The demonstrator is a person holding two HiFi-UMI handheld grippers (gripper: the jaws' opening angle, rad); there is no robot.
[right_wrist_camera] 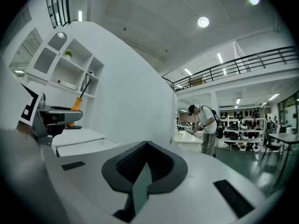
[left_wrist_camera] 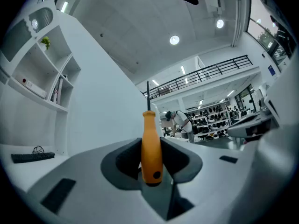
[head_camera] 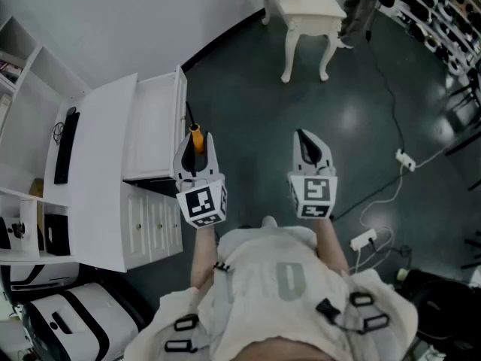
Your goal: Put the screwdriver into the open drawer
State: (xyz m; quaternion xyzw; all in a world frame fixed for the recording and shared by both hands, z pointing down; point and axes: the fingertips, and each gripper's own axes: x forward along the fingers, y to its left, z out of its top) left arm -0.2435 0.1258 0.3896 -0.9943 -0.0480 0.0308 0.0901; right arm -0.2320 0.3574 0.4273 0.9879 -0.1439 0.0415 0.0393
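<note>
The screwdriver (head_camera: 196, 139) has an orange handle and a thin black shaft. My left gripper (head_camera: 197, 150) is shut on the handle and holds it level, just right of the open white drawer (head_camera: 154, 126). In the left gripper view the handle (left_wrist_camera: 151, 146) stands clamped between the dark pads (left_wrist_camera: 125, 158), shaft pointing away. My right gripper (head_camera: 307, 146) hangs over the dark floor to the right, jaws together and empty. In the right gripper view its pads (right_wrist_camera: 128, 164) meet with nothing between them, and the screwdriver (right_wrist_camera: 74, 105) shows far left above the drawer (right_wrist_camera: 86, 144).
The drawer belongs to a white cabinet (head_camera: 98, 171) with a black keyboard (head_camera: 66, 145) on top and shelves (head_camera: 22, 74) behind. A white side table (head_camera: 304, 13) and a person (head_camera: 361, 6) are at the far end. Power strips and cables (head_camera: 406, 160) lie on the floor to the right.
</note>
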